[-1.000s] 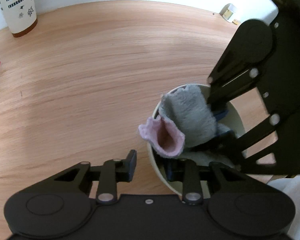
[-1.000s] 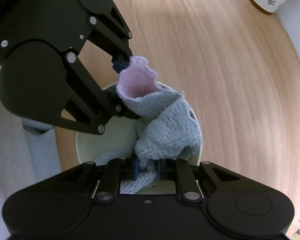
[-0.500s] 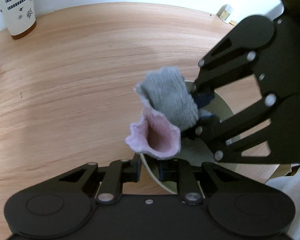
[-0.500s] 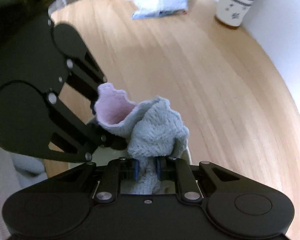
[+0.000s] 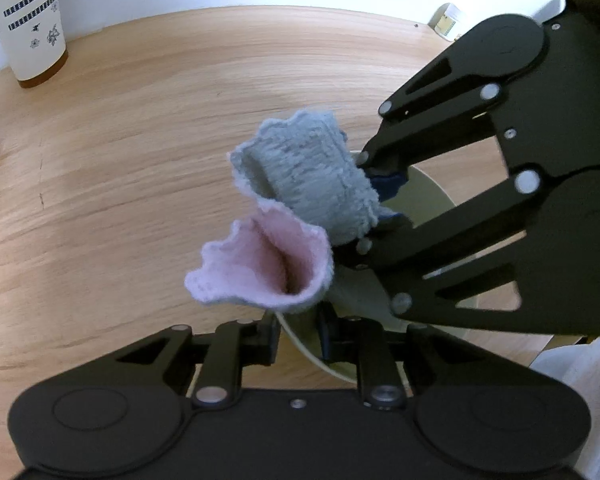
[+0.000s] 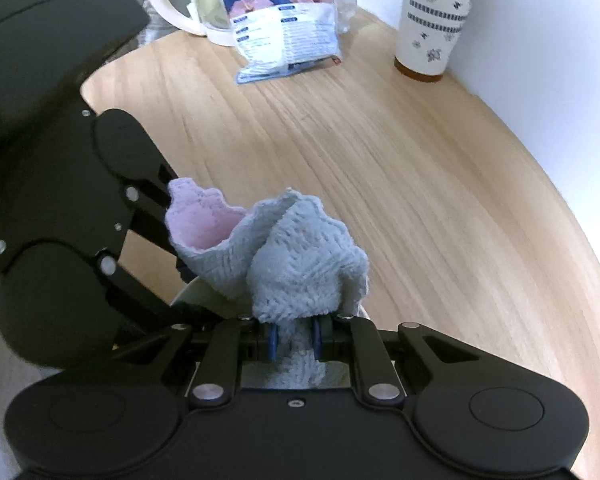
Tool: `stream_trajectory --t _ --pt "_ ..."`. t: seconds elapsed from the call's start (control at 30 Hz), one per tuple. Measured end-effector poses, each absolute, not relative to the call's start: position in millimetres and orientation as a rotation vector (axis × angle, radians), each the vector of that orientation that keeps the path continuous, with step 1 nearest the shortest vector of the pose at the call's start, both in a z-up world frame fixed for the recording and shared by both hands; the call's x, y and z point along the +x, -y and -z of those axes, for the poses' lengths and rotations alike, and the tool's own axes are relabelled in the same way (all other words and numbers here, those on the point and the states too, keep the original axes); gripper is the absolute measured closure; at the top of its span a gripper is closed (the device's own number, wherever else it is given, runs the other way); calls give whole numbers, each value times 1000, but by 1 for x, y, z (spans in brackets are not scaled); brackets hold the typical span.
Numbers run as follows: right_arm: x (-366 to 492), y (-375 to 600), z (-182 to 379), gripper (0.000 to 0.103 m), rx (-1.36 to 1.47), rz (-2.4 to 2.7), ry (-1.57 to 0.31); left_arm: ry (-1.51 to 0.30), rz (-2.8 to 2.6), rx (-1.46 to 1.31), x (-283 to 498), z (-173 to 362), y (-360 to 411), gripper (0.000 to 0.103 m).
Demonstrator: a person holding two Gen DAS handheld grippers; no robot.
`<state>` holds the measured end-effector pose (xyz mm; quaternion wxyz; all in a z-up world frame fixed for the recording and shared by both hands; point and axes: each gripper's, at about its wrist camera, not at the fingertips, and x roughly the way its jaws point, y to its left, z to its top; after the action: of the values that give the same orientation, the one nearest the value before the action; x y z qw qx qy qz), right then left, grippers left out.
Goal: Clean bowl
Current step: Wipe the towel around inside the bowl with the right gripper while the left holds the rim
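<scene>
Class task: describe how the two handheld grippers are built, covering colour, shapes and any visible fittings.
Both the left gripper and the right gripper are matte black, with rounded bodies carrying disc-shaped bosses, cut-out linkage bars joined by silver pivot pins, and blue pads on the fingers. No cables or markings show.

counter (image 6: 400, 184): pale wood grain, rounded edge | paper cup (image 6: 436, 20): white, dark floral band, brown base, upright by wall at counter's far edge | printed packet (image 6: 288, 24): left of cup, lying flat | white-handled jug (image 6: 180, 0): left of packet, behind it
</scene>
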<state>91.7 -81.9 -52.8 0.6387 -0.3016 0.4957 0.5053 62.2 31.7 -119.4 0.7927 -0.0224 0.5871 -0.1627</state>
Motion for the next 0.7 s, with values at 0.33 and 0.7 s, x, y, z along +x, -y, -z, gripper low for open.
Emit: stream_trajectory --t 0.33,0.7 --pt "98 63 80 89 -712 -1106 -1251 -1265 347 -69 61 124 -34 83" --pt "95 80 43 88 -713 -1035 -1141 -1271 330 -121 62 128 -39 82"
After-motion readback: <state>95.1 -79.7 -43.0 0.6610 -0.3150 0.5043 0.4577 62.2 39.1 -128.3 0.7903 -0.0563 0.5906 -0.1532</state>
